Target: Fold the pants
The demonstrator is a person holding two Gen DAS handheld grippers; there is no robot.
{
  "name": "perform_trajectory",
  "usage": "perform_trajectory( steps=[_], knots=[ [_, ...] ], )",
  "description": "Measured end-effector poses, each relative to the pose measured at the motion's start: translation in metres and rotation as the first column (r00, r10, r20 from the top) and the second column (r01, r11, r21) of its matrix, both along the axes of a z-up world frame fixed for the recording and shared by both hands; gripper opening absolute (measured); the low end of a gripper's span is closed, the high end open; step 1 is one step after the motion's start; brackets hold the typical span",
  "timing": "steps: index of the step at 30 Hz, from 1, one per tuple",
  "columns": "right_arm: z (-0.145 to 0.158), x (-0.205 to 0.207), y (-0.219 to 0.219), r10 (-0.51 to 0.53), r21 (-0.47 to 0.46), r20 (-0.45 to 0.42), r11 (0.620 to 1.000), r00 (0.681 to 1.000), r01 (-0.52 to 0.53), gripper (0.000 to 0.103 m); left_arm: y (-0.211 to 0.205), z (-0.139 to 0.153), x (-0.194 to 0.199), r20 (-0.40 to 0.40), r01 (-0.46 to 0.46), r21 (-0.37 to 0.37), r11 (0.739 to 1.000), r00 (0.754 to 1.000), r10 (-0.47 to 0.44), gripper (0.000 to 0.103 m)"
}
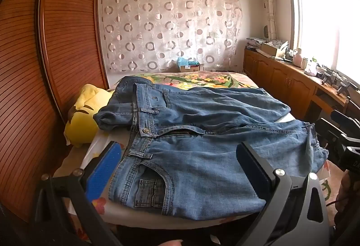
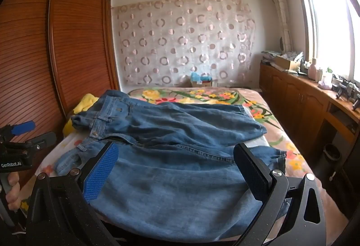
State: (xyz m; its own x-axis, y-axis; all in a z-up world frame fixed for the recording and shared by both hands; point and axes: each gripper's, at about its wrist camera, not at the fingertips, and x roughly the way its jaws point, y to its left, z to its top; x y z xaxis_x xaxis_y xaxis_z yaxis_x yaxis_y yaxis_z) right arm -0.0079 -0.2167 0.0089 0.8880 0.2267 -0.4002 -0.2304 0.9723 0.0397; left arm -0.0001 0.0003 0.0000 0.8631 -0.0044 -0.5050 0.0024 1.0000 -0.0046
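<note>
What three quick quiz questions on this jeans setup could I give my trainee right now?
1. True or false: the left gripper grips the jeans.
2. What lies left of the waistband? A) yellow plush toy B) pillow C) basket
3. Fill in: the right gripper has its jaws ____.

Key: 1 false, its jaws are open; 2 A; 3 open.
</note>
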Motion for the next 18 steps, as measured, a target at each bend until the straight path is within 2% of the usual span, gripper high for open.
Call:
perform_trajectory(
  steps=[18],
  knots=[
    [-0.0009, 0.0008, 0.0002, -0.001, -0.001, 0.002, 1.0, 1.0, 0.001, 0.103, -0.0001, -0.0001, 0.0002, 0.003, 0.0, 0.003, 1.0, 1.0, 0.0, 0.103]
  ],
)
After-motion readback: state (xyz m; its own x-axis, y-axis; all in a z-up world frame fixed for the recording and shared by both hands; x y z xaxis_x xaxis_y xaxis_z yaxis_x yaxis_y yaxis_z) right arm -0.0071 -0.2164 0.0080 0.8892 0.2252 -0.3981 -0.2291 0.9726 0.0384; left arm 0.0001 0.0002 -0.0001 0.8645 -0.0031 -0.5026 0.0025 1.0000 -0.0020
